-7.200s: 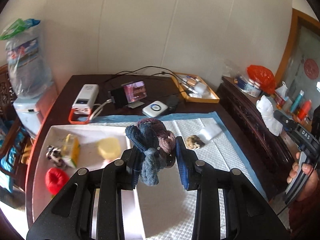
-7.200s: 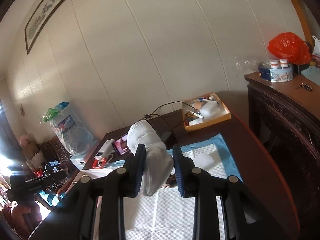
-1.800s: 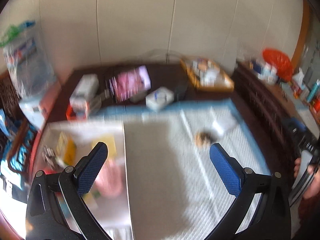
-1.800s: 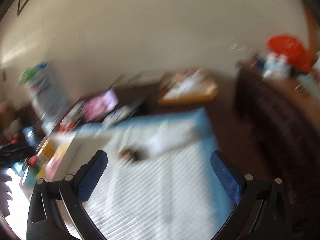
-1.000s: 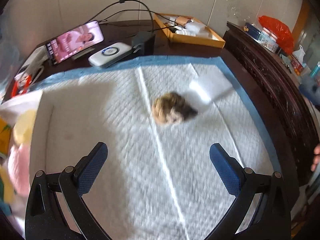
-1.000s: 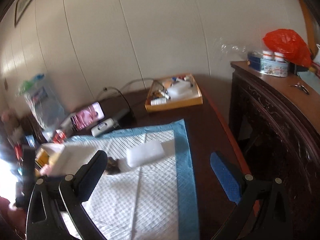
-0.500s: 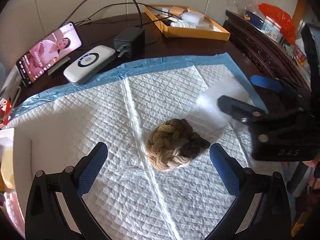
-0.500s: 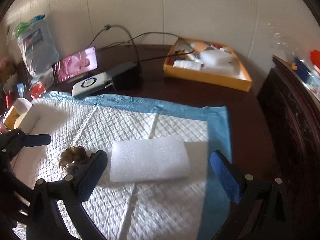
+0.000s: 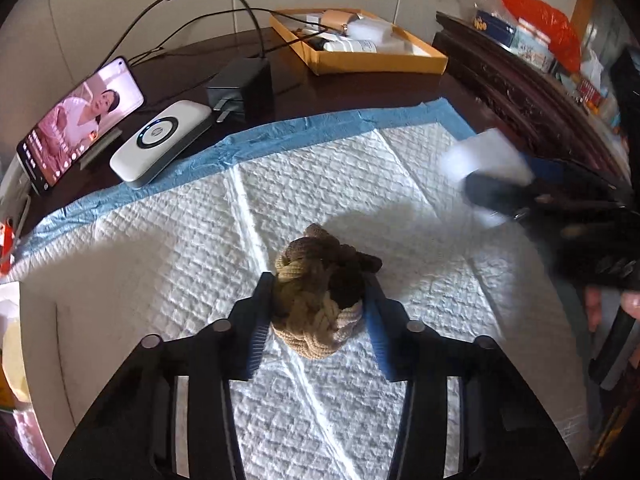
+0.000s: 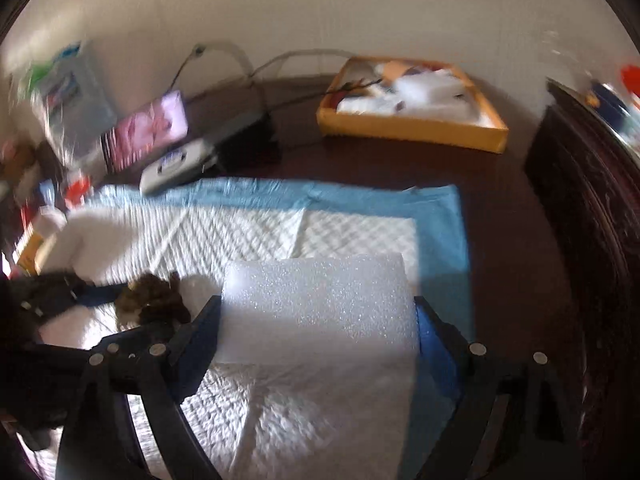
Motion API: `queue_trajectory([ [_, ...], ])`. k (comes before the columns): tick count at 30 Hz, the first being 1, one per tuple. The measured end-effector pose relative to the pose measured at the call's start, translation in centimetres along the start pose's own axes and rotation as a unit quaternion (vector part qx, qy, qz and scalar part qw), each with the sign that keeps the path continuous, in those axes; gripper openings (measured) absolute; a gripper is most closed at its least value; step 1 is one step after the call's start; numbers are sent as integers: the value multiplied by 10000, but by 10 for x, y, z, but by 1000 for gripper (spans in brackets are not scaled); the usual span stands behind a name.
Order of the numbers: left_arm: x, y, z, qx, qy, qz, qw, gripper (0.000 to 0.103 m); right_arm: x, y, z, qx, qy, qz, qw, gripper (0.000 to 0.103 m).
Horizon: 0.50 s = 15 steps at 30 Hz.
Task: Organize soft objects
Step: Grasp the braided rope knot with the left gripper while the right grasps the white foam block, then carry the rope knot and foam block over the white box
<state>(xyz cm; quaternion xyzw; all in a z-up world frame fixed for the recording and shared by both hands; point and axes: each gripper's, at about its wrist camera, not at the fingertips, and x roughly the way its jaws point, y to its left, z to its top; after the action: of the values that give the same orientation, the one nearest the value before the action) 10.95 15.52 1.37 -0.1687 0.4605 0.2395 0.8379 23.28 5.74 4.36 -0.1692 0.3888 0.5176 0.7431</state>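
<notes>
left tongs [image 9: 318, 300]: jaws just closed in, pads pressing braided rope knot [image 9: 320, 292] on white pad [image 9: 160, 260], frame centre | right tongs [image 10: 316, 332]: jaws just narrowed, flanking white foam block [image 10: 316, 304] at 3 o'clock of knot, contact unclear

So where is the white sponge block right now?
In the right wrist view, the white foam block sits low in the middle on the quilted pad, between the right gripper fingers.

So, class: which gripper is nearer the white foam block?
Right. The right gripper straddles the foam block; the left gripper is off to its side, closed on the rope knot.
</notes>
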Motion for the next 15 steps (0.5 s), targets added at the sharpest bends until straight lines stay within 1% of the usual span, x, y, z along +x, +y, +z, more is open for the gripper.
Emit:
queue_trajectory([
  [2, -10, 3, 0, -78, -97, -16, 9999, 41, -20, -7, 0, 230, -242, 5, 9994, 90],
  [7, -58, 3, 1, -159, -617, -85, 9979, 41, -76, -20, -3, 732, -847, 47, 9937, 90],
  [12, -96, 2, -8, -341, -875, -212, 9953, 41, -112, -17, -10, 898, -1206, 101, 9886, 90],
  [15, -115, 5, -20, -455, -945, -168, 9943, 41, -127, -10, -15, 882, -1339, 170, 9869, 90],
])
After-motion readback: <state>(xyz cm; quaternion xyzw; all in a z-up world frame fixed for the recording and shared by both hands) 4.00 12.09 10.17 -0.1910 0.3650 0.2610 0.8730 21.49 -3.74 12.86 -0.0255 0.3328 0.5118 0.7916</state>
